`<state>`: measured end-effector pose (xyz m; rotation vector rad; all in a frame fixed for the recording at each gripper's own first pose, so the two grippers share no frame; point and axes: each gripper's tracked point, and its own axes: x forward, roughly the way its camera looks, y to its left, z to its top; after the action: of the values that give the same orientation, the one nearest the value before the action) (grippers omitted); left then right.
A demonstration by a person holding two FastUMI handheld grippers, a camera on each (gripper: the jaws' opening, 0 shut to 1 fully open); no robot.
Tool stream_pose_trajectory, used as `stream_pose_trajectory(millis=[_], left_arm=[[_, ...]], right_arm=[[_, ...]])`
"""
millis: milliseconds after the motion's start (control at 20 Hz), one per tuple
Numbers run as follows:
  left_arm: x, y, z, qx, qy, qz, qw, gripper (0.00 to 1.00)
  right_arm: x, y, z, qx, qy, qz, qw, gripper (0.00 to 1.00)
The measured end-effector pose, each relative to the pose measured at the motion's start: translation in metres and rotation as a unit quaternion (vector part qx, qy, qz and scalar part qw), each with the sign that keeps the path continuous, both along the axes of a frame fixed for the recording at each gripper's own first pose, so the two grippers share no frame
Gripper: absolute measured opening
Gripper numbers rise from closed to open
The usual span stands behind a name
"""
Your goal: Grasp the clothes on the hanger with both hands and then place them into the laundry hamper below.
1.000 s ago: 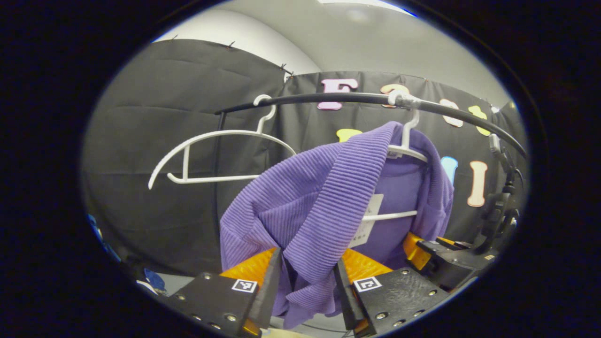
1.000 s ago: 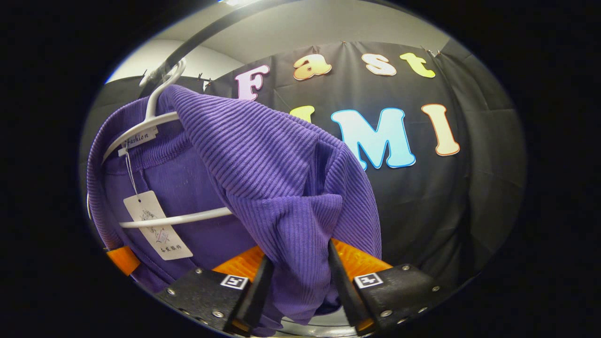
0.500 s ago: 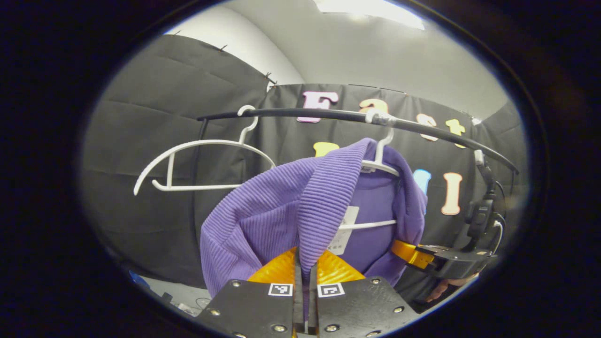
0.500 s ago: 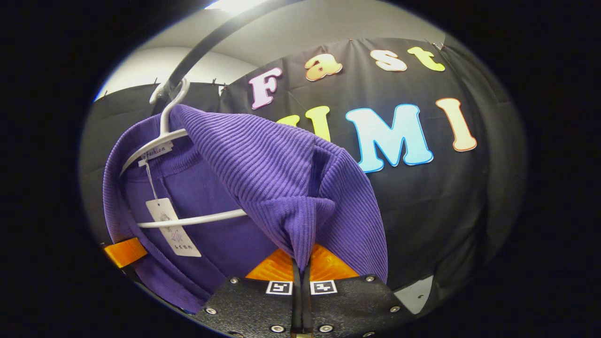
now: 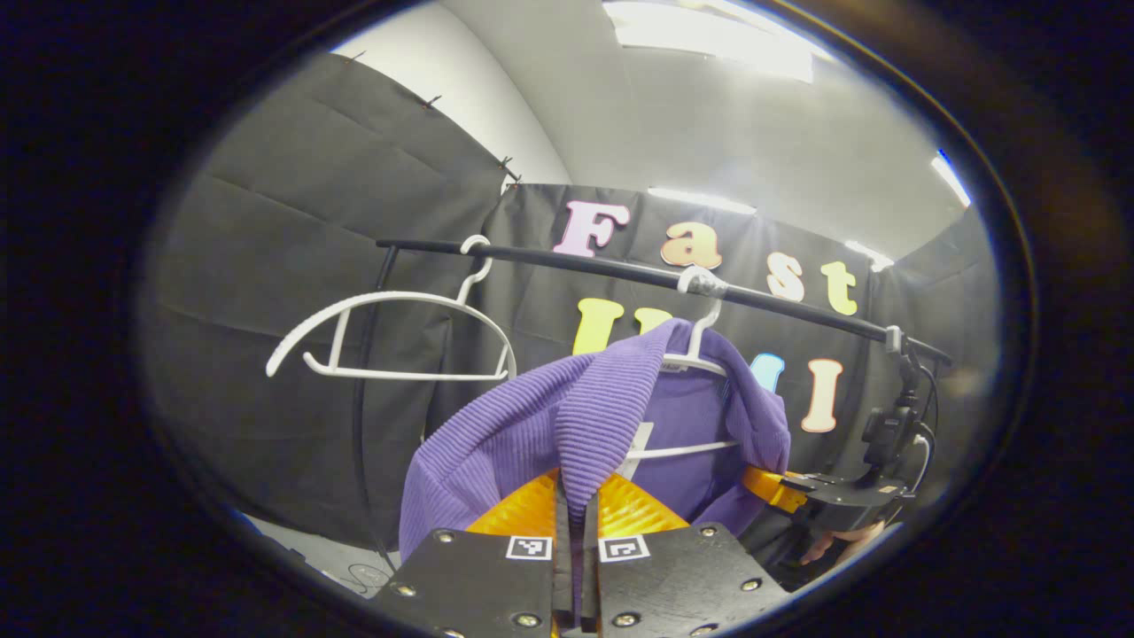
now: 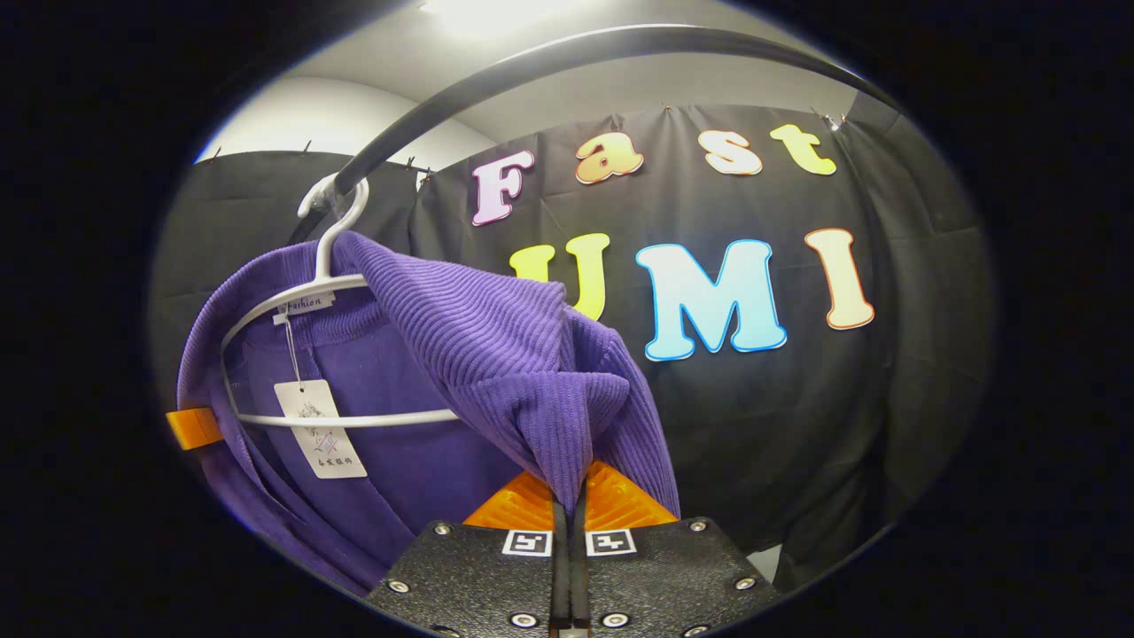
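Overhead, two hangers (image 5: pixel 390 337) share one rail (image 5: pixel 620 270); both grippers' fingers (image 5: pixel 574 540) (image 6: pixel 571 518) pinch one purple sweater (image 6: pixel 496 354), its hem cut off.

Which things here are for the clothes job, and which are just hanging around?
For the job:
purple top
its hanger
left gripper, shut on the top
right gripper, shut on the top

Just there:
bare hanger
rail
paper tag
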<state>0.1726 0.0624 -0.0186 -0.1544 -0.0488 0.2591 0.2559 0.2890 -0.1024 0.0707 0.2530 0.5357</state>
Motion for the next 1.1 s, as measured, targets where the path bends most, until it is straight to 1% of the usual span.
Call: stream_pose_trajectory(millis=[100,150,200,350,400,600,650,750,900,1000,1100], left_arm=[[-0.007,0.004,0.008,-0.005,-0.009,0.001,1.000,0.04],[-0.012,0.006,0.013,-0.002,-0.012,0.002,1.000,0.00],[-0.016,0.008,0.019,0.003,-0.016,0.005,1.000,0.04],[-0.026,0.020,0.042,0.017,-0.032,0.024,0.999,0.04],[-0.029,0.023,0.048,0.022,-0.037,0.029,0.999,0.11],[-0.030,0.042,0.069,0.047,-0.051,0.051,0.996,0.10],[-0.028,0.047,0.075,0.050,-0.056,0.056,0.996,0.04],[-0.025,0.059,0.089,0.049,-0.071,0.063,0.994,0.04],[-0.017,0.075,0.102,0.046,-0.086,0.070,0.993,0.04],[-0.014,0.083,0.113,0.052,-0.092,0.070,0.992,0.04],[-0.011,0.091,0.121,0.058,-0.097,0.067,0.991,0.04]], right_arm=[[0.003,-0.007,0.006,-0.001,-0.011,-0.009,1.000,0.00],[0.006,-0.010,0.010,-0.001,-0.017,-0.014,1.000,0.00],[0.007,-0.014,0.013,0.000,-0.022,-0.018,1.000,0.00],[0.011,-0.024,0.025,-0.001,-0.048,-0.033,0.998,0.00],[0.014,-0.027,0.031,-0.003,-0.060,-0.038,0.997,0.00],[0.029,-0.034,0.046,-0.005,-0.094,-0.058,0.994,0.00],[0.032,-0.035,0.049,-0.004,-0.100,-0.063,0.993,0.00],[0.041,-0.037,0.057,-0.006,-0.120,-0.071,0.990,0.00],[0.051,-0.032,0.068,-0.018,-0.152,-0.071,0.986,0.00],[0.055,-0.026,0.075,-0.024,-0.171,-0.068,0.983,0.00],[0.052,-0.017,0.072,-0.038,-0.179,-0.058,0.981,0.00]])
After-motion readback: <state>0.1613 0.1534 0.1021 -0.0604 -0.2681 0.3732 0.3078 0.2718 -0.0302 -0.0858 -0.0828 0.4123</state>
